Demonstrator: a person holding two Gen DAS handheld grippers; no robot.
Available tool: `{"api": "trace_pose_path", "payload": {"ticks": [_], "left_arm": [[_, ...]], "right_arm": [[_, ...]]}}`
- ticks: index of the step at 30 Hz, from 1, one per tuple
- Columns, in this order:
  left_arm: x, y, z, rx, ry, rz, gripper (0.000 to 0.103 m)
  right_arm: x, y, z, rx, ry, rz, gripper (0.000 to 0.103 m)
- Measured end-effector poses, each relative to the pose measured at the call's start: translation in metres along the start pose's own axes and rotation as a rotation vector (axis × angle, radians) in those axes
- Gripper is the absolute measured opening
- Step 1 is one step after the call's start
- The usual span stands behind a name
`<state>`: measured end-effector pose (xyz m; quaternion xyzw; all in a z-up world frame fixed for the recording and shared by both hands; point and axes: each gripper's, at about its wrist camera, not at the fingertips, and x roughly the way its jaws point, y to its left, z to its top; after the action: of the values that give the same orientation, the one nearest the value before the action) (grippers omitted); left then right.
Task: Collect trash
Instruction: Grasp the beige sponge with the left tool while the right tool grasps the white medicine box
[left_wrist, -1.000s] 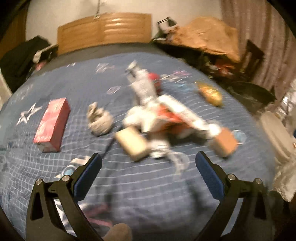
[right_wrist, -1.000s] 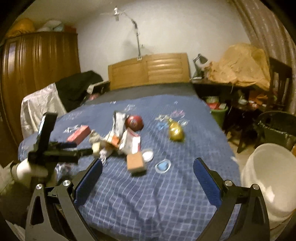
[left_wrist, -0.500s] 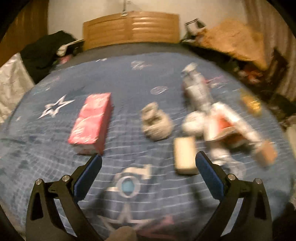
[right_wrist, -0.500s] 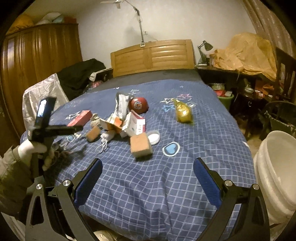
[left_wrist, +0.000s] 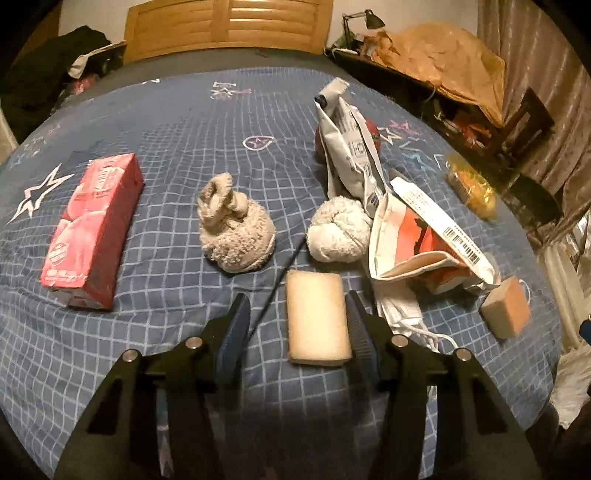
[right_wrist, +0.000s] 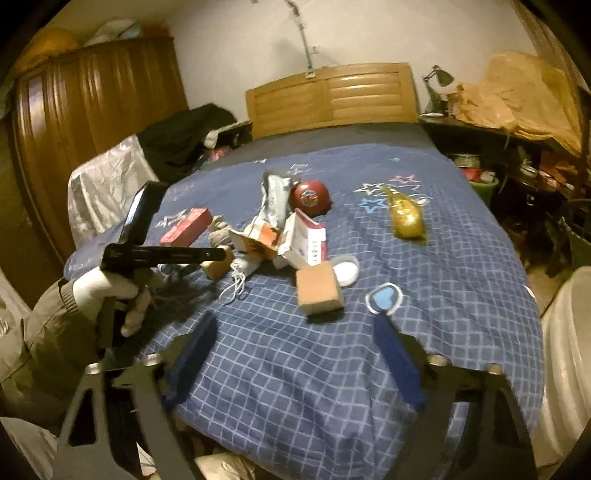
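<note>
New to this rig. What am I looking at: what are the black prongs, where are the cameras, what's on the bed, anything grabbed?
No robot: a person carries a handheld gripper in each hand, with a fisheye camera on each looking along its fingers.

The left view shows the left gripper around a pale sponge block on the blue quilt; its fingers have just been closing, and firm contact is unclear.

The right gripper, also narrowing, holds nothing and faces a tan block.

Also there: red carton, two balled socks, torn packaging.

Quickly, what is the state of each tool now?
Left tool: open, jaws just been closing around the pale sponge, not gripping yet.
Right tool: open, jaws just been closing, nothing between them.
</note>
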<state>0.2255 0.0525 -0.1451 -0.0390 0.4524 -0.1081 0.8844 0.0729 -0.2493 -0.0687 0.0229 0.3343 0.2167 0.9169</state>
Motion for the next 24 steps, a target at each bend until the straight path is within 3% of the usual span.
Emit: {"api": "trace_pose_path", "payload": {"ticks": [5, 11, 19, 24], "left_arm": [[0.017, -0.007, 0.003, 0.026, 0.015, 0.029, 0.052], [0.019, -0.004, 0.003, 0.019, 0.008, 0.002, 0.047], [0.014, -0.009, -0.002, 0.041, -0.012, 0.007, 0.039], [0.016, -0.008, -0.003, 0.03, -0.012, 0.002, 0.039]], "right_arm": [[0.05, -0.006, 0.016, -0.035, 0.084, -0.042, 0.075], [0.1, -0.008, 0.029, -0.068, 0.149, -0.087, 0.068], [0.113, -0.012, 0.025, -0.056, 0.167, -0.09, 0.067], [0.11, -0.018, 0.065, 0.024, 0.137, -0.009, 0.067]]}}
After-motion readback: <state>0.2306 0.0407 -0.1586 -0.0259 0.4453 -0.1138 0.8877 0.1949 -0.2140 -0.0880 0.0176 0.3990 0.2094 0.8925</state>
